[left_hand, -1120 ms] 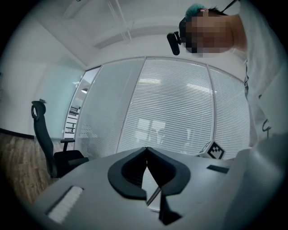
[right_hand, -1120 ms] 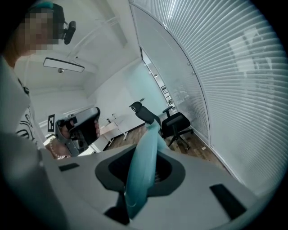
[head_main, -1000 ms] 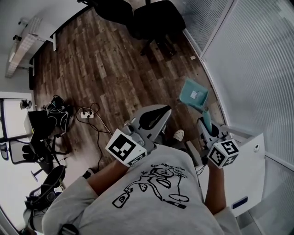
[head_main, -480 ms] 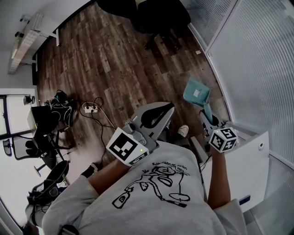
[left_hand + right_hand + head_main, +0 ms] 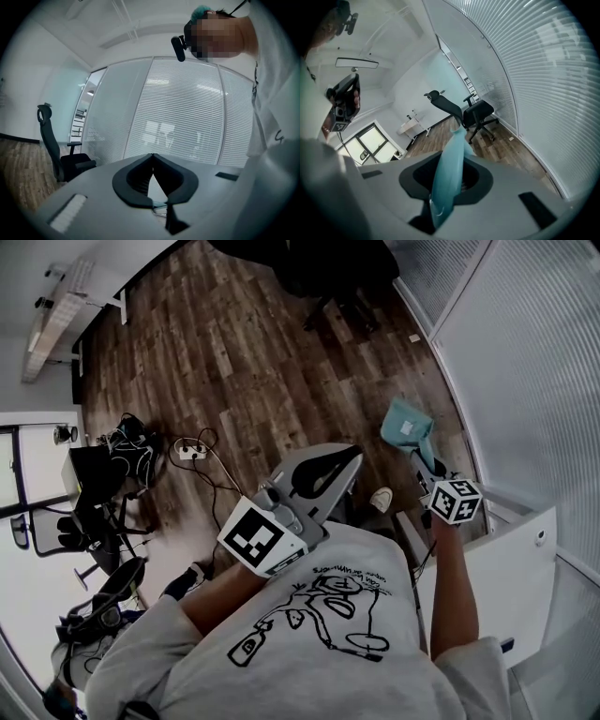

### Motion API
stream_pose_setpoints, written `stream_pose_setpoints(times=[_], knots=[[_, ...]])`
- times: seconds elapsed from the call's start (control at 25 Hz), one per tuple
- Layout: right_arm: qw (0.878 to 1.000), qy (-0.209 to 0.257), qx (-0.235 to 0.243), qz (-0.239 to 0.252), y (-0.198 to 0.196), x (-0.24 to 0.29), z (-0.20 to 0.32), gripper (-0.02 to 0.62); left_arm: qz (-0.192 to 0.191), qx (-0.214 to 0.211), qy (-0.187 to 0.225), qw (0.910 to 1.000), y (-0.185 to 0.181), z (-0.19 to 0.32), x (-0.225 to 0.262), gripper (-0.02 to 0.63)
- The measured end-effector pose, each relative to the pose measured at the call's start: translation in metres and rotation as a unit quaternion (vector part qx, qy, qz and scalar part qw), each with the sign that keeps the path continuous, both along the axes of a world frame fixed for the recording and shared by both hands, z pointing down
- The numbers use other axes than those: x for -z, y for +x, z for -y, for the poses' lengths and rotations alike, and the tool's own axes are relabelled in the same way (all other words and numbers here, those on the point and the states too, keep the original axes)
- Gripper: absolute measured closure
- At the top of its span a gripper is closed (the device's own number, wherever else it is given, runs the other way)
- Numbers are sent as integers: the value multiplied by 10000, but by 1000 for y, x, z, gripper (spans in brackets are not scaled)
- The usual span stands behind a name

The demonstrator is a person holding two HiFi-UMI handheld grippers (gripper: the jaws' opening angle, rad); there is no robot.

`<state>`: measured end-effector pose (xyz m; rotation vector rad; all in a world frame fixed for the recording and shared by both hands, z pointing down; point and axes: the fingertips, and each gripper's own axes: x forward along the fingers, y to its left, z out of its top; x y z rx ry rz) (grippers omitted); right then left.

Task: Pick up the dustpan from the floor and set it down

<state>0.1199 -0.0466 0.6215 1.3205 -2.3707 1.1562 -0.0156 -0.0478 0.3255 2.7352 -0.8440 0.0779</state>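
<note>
my right gripper (image 5: 424,468): jaws clamped on handle of light teal plastic dustpan (image 5: 406,427), over brown wood-plank floor (image 5: 216,352). my left gripper (image 5: 349,454): jaws together, nothing between.

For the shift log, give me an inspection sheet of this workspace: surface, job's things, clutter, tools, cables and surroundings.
Surface: dark wood-plank floor.
Job's things: teal dustpan, held by its handle; whether it touches the floor cannot be told.
Clutter: dark bag at the left of the head view.
Tools: right tool shut on the dustpan's handle; left tool shut, nothing in it.
Cables: power strip with cords trailing over the floor.
Surroundings: office chair, glass partition with blinds, white cabinet.
</note>
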Motion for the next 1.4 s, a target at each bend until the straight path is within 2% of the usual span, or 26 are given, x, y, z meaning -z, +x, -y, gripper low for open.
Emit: stream_pose_setpoints(times=[0.6,1.4], knots=[[9995,-314,-101,-25,12,-93,16,543,176,-36,-155,9997,2,-12,-20,604],[9969,-719,-312,-4,23,-155,24,543,398,150,-365,9984,-11,-14,-37,604]])
